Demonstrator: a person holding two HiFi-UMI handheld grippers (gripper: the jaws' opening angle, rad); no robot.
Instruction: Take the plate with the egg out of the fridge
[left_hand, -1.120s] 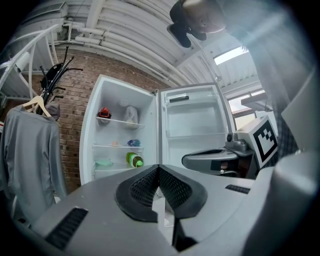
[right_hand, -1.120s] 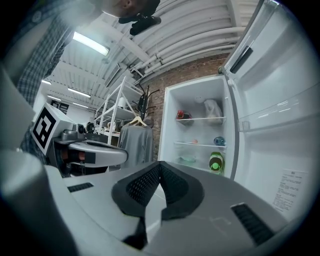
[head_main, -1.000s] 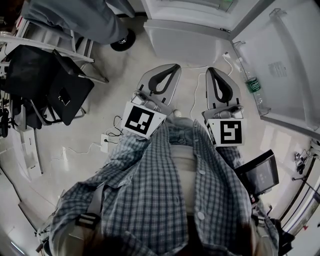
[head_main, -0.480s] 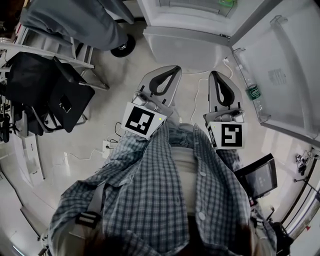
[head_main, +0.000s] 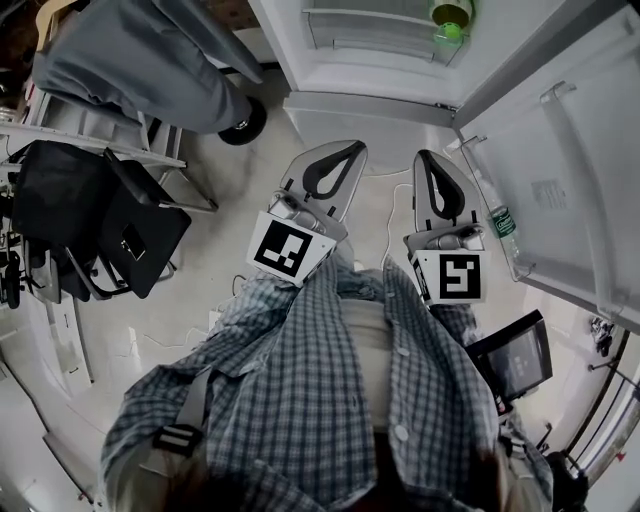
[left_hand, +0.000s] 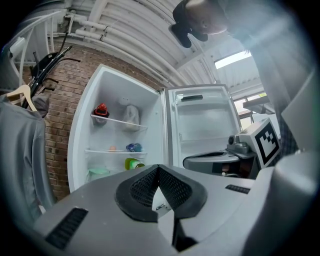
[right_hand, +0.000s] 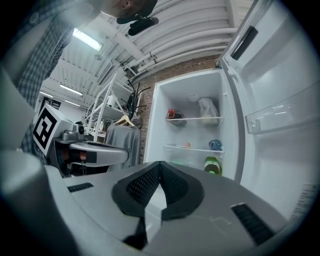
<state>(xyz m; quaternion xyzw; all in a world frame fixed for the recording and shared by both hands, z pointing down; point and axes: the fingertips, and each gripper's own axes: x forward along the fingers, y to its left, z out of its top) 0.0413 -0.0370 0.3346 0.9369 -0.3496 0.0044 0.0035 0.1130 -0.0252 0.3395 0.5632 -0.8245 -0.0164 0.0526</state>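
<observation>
- So far we are only on the approach: both pairs of tongs hang before the open fridge (left_hand: 82, 135), well apart from it.
- Our left tongs (left_hand: 158, 168) and right tongs (right_hand: 160, 164) are pressed tip to tip and grip nothing.
- The egg (left_hand: 113, 148) sits on the fridge's middle shelf. Its plate is too small to make out, so we cannot tell its facing or long axis.
- Next, we judge, we must reach in and spread one pair.

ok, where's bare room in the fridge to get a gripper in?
Middle shelf: bare at its left end, beside the small orange item; narrow gap between that and the blue item. Top shelf: only the gap between the red item and the white bag. Lower right is taken by the green item.
</observation>
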